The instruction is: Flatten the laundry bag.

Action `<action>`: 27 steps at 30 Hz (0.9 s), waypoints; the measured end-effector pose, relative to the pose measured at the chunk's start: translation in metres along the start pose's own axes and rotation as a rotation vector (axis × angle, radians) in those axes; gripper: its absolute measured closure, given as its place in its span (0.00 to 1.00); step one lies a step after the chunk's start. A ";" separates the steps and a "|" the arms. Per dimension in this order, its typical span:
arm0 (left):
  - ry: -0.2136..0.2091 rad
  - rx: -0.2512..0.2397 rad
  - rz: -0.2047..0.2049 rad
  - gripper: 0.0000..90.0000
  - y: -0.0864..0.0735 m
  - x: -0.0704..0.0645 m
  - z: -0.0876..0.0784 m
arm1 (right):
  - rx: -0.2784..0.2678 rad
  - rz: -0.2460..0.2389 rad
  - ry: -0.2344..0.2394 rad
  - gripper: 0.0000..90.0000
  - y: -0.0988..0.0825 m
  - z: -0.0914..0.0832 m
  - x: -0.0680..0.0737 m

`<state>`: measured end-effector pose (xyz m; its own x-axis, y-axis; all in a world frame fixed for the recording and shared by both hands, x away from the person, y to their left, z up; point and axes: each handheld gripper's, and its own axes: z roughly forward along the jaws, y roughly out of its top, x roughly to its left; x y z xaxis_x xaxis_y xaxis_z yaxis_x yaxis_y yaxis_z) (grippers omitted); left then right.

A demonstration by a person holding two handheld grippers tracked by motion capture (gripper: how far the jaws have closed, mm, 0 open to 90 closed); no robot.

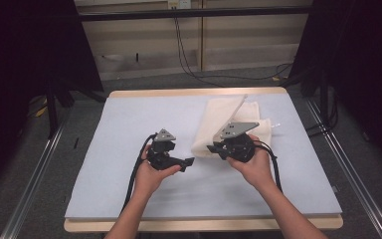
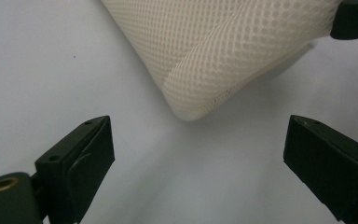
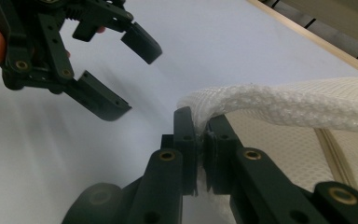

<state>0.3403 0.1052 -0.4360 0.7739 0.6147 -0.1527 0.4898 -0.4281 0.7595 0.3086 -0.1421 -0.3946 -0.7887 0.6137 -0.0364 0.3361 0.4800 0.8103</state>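
Observation:
A cream mesh cloth [image 1: 229, 117] lies folded on the pale blue mat [image 1: 129, 124], right of centre. My right gripper [image 1: 212, 148] is shut on the cloth's near left edge and lifts it a little; in the right gripper view the mesh edge [image 3: 261, 100] is pinched between the two jaws [image 3: 201, 135]. My left gripper [image 1: 189, 162] stands open just left of the cloth, nothing between its jaws. In the left gripper view the raised cloth corner [image 2: 200, 93] hangs ahead of my open left gripper [image 2: 198, 154]. The open left gripper [image 3: 121, 77] also appears in the right gripper view.
The mat covers a wooden table [image 1: 199, 92] with its edges close on all sides. Cables [image 1: 189, 55] run along the floor behind the table. Metal rails [image 1: 30, 184] flank the table left and right.

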 end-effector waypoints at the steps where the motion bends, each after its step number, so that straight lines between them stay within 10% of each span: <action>1: 0.002 -0.005 -0.004 0.11 0.001 -0.002 0.002 | -0.001 -0.003 0.001 0.94 0.000 0.000 0.000; 15: -0.026 -0.021 0.120 0.39 0.020 -0.018 0.026 | -0.004 0.018 0.017 0.94 0.000 0.003 -0.002; 25: -0.057 -0.013 0.081 0.90 0.031 -0.015 0.027 | -0.020 0.043 0.027 0.90 0.000 0.004 -0.005; 27: -0.062 -0.013 0.021 0.93 0.031 -0.012 0.025 | -0.016 0.051 0.013 0.76 0.000 0.004 -0.005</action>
<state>0.3564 0.0681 -0.4262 0.8074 0.5634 -0.1753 0.4686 -0.4316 0.7708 0.3142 -0.1426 -0.3962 -0.7777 0.6285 0.0129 0.3675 0.4379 0.8205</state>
